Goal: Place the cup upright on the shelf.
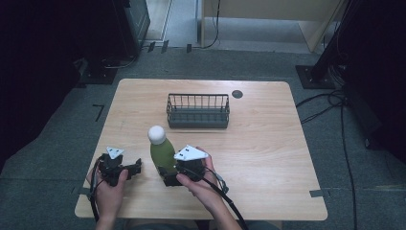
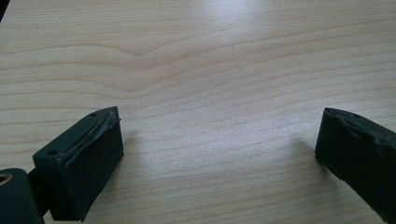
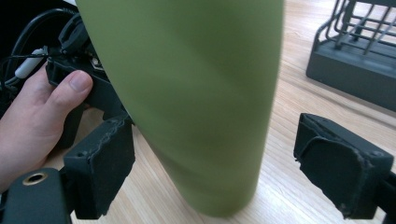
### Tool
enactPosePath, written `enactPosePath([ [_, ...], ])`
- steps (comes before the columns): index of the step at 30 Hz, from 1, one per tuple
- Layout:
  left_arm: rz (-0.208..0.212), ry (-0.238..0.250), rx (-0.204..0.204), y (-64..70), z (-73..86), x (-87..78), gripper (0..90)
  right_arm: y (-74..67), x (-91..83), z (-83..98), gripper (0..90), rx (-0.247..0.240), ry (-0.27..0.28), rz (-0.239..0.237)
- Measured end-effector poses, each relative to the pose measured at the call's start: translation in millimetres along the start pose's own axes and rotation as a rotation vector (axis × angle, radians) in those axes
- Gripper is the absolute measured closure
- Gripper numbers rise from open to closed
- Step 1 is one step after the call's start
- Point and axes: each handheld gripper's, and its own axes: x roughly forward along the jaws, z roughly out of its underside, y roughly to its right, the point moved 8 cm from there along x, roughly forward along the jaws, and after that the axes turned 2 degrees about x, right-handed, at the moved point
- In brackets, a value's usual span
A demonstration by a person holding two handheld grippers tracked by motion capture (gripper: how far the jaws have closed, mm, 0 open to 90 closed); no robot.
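Note:
A green bottle (image 1: 162, 154) with a white round cap (image 1: 156, 134) stands upright on the wooden table (image 1: 268, 143), toward its near side. My right gripper (image 1: 166, 176) reaches in from the right at the bottle's base. In the right gripper view the bottle (image 3: 196, 93) sits between the jaws of my right gripper (image 3: 215, 154); the left pad (image 3: 100, 168) is close against it and the right pad (image 3: 341, 168) stands clear, so the jaws are open. My left gripper (image 1: 135, 167) rests left of the bottle, open (image 2: 219, 140) over bare wood.
A dark wire basket (image 1: 197, 115) stands behind the bottle at mid-table, also at the right gripper view's upper right (image 3: 355, 60). A small black disc (image 1: 237, 94) lies near the far edge. The other hand (image 3: 37, 112) holds its gripper just beyond the bottle.

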Motion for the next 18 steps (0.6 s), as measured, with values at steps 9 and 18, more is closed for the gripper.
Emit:
enactPosePath([
  [9,0.000,0.001,-0.001,0.0,-0.1,0.1,1.6,-2.5,13.3,-4.3,12.5,0.008,0.014,-0.006],
  [18,0.000,0.000,0.000,0.0,0.0,0.0,1.6,-4.6,23.0,-9.7,12.8,0.012,0.025,-0.015],
])
